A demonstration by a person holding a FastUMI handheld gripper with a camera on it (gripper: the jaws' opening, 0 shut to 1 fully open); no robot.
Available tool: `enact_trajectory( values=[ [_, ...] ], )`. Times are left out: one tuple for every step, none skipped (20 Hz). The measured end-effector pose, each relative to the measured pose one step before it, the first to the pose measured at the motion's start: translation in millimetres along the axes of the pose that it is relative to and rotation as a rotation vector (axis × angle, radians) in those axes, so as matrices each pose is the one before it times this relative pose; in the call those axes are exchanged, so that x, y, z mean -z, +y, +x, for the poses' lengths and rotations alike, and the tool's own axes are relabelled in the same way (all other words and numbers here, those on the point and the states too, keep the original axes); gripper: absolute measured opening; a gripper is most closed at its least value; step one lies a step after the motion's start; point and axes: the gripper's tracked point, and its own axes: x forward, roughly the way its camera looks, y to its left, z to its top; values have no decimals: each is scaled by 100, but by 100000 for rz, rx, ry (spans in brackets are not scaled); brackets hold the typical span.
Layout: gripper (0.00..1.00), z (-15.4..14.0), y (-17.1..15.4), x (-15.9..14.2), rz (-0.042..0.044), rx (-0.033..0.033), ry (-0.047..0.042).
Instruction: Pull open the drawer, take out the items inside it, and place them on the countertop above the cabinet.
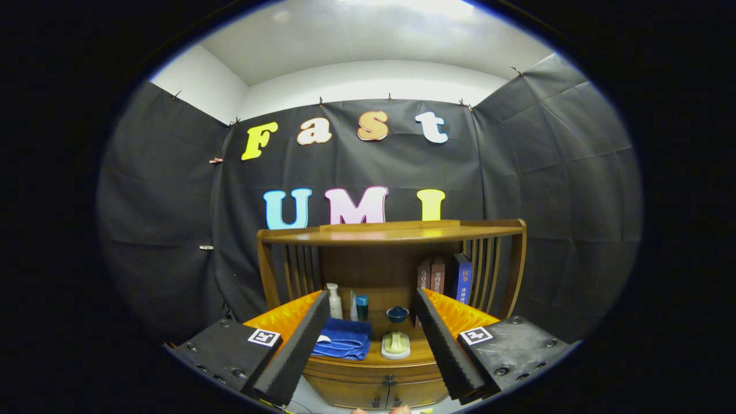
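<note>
Wooden cabinet (379, 368) ahead of me, blue towel (343, 339) on its counter (425, 351); my jaws gape wide, holding nothing.

Gripper view: single fisheye camera riding on the gripper (368, 351), looking forward along its two fingers, which stand wide apart in the foreground. Facing: straight at the front of a wooden cabinet (376, 391), slightly above the level of its desk (374, 359), with the upper shelf (391, 233) near eye height. Distance: moderate; the whole cabinet sits between and beyond the fingers. Background: black cloth wall (517, 172), white ceiling (368, 34) above.
</note>
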Motion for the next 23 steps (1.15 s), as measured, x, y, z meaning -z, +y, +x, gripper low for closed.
enact_trajectory(
  values=[
    [97, -101, 45, -246, -251, 275, -403],
    [97, -48, 227, 25, 564, 98, 32],
    [97, 18, 162, 188, 358, 99, 579],
    [97, -26, -42, 311, 161, 211, 857],
    [98, -21, 28, 285, 62, 50, 870],
    [97, 83, -6, 351, -106, 152, 782],
    [97, 72, -118, 339, -274, 596, 883],
    [98, 32, -51, 207, -203, 109, 578],
    [98, 108, 188, 230, -238, -355, 524],
    [97, 86, -32, 179, -526, 137, 471],
    [97, 117, -156, 112, -526, 397, 214],
    [97, 52, -172, 64, -400, 715, 77],
    [97, 79, -201, 111, -140, 863, 2],
    [97, 59, -212, 17, 68, 752, 4],
    [97, 119, -154, 121, 245, 376, 193],
    [97, 129, -108, 173, 64, 393, 269],
    [97, 73, -201, 11, -300, 456, 146],
    [97, -41, -234, 14, -440, 570, -91],
    [97, -27, -166, -48, -536, 592, -394],
    [97, 56, -63, -29, -425, 221, -118],
    [97, -24, 78, 85, -118, -139, 17],
    [97, -57, 39, 17, 120, -177, 132],
    [97, -28, 13, 82, 223, 8, 327]
  ],
)
